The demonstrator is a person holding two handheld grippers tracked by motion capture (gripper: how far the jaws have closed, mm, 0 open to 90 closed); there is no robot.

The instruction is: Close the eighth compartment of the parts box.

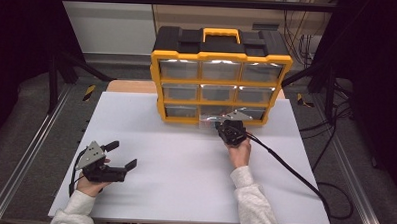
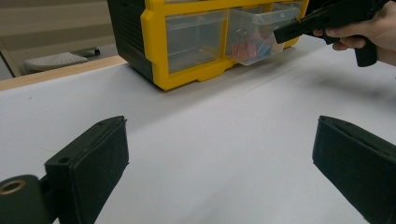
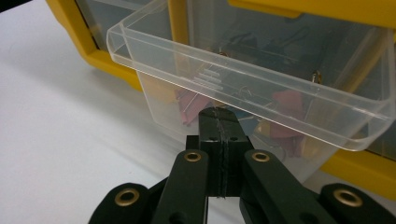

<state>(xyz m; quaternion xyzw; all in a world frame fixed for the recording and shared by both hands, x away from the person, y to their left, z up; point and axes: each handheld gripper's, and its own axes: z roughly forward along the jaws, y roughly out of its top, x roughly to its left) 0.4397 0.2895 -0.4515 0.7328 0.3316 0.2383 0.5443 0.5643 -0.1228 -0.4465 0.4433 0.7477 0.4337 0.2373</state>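
On the left, near the person, the left gripper [image 1: 119, 156] rests low over the white table [image 1: 174, 171], held in the left hand [image 1: 91, 184]. Its two black jaws stand wide apart with nothing between them. In the left gripper view, bare table shows between its pads [image 2: 91, 168], and the box is far off ahead.

In the middle, at the far side of the table, stands a yellow and black drawer box [image 1: 220, 75]. It has a yellow handle [image 1: 222, 33] on top and three rows of clear drawers.

The bottom middle drawer [image 3: 243, 88] is pulled partway out toward the person. Inside it lie clips [image 3: 285, 105] in pink, blue and yellow. In the left gripper view the pink ones [image 2: 243, 49] show through the clear wall.

Just right of the middle, the right gripper [image 1: 228, 124] is held by the right hand [image 1: 240, 152]. It points away from the person, right at the front of that open drawer. In the right gripper view its jaws are pressed tight together, and their tips touch the front wall of the drawer, just under the rim. I cannot tell if they pinch a bit of the drawer.

A black cable [image 1: 294, 173] runs from this gripper off to the right.
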